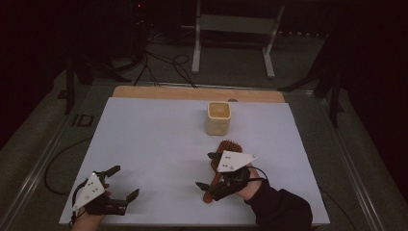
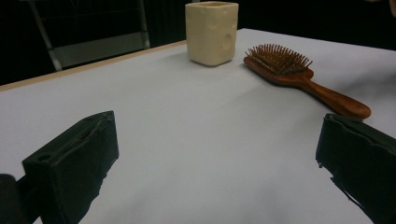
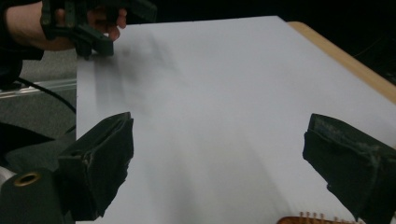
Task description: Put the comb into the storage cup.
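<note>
A brown wooden hairbrush with a bristled oval head [image 1: 222, 161] is seen lying flat on the white-covered bench [image 1: 159, 144], its head pointing toward a cream square cup [image 1: 218, 117] standing upright a little farther back, the two near but apart. The right gripper [image 1: 208, 169] is held directly over the brush handle, its jaws spread wide with nothing between them; in the right gripper view the bristle tips show just at the bottom edge below the gripper. The left gripper [image 1: 123, 182] rests near the front left corner of the bench, well apart from the brush, its jaws likewise spread and empty. The step in hand is judged to be the grasp of the brush: the jaws are best lowered astride the narrow handle, squarely across its width, and closed only once both pads are level with the wood, so that the brush is not tipped or pushed toward the cup
</note>
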Demonstrator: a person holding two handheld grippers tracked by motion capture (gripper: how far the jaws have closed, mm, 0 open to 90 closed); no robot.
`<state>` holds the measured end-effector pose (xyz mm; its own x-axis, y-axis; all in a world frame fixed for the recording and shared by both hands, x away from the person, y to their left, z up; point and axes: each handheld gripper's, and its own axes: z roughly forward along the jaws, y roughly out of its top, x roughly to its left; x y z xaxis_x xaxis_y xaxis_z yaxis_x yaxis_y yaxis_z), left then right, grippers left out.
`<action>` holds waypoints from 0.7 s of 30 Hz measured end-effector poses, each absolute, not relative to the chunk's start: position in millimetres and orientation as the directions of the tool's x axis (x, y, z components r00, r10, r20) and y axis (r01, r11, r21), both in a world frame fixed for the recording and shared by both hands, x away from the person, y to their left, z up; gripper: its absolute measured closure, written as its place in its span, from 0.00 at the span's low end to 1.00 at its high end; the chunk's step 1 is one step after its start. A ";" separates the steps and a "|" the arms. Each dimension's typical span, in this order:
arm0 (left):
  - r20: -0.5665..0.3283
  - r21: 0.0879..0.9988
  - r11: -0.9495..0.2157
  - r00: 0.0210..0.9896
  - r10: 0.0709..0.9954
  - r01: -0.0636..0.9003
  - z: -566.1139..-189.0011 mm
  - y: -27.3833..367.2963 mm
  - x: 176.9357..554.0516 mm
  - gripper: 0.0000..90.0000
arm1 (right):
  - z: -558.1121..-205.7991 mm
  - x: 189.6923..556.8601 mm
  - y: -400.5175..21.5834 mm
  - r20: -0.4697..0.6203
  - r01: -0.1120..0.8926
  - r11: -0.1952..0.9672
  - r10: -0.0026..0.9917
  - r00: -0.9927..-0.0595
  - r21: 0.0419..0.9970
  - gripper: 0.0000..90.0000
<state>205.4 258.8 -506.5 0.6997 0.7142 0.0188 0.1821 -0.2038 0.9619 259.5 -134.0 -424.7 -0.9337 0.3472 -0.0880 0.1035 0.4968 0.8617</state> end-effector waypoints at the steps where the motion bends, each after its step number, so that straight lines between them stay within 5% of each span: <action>1: 0.019 0.961 -0.205 0.700 0.714 0.183 -506.8 258.8 205.3 0.00 | -426.5 259.5 -132.4 -0.084 0.107 0.498 0.344 -0.935 0.861 0.10; 21: 0.021 0.961 -0.209 0.701 0.713 0.184 -507.1 259.0 205.1 0.00 | -470.1 260.0 -117.0 -0.013 0.159 0.580 0.280 -0.960 0.799 0.15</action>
<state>205.1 259.0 -507.1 0.7009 0.7130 0.0209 0.1835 -0.2086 0.9606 260.0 -117.0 -470.1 -0.9599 0.2801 -0.0128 0.1587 0.5802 0.7988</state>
